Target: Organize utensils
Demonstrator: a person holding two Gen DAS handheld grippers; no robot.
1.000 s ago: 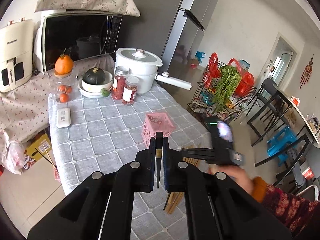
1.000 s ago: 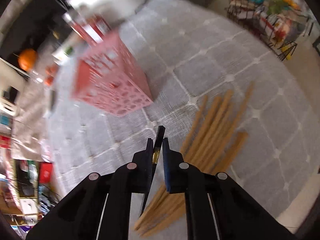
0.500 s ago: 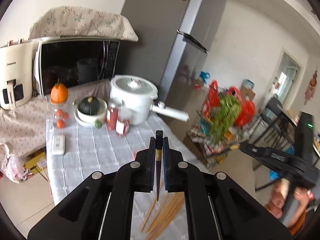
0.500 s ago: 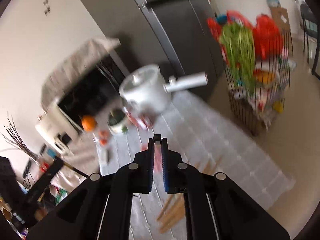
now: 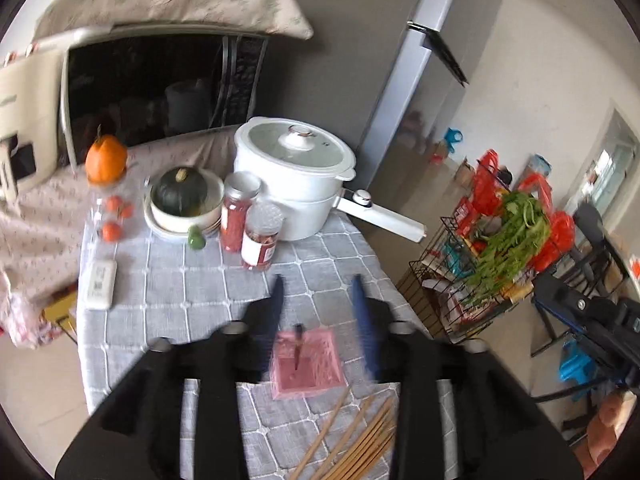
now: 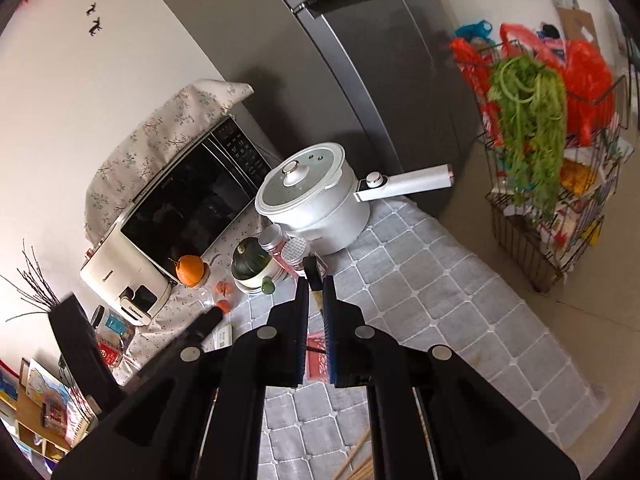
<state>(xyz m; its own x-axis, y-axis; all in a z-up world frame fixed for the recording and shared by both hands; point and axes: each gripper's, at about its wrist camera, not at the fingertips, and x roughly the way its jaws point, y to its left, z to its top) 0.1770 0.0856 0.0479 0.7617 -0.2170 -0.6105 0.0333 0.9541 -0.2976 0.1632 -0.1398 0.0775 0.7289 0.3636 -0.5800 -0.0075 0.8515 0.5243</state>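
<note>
On the grey checked surface [image 5: 168,280] the pink basket [image 5: 306,364] sits directly below the left gripper [image 5: 318,296], fingers apart, one chopstick apparently dropped inside; the right gripper [image 6: 315,300] clamps another chopstick [image 6: 313,280], upright, just above the basket.

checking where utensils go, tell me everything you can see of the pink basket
The pink basket is a small, square, open-topped holder, apparently perforated plastic, though motion blur hides detail. It stands upright on the grey checked tablecloth, just beyond the loose wooden chopsticks. One dark chopstick stands inside it. The open left claw hangs above without touching. In the right wrist view only red-pink slivers show.
</note>
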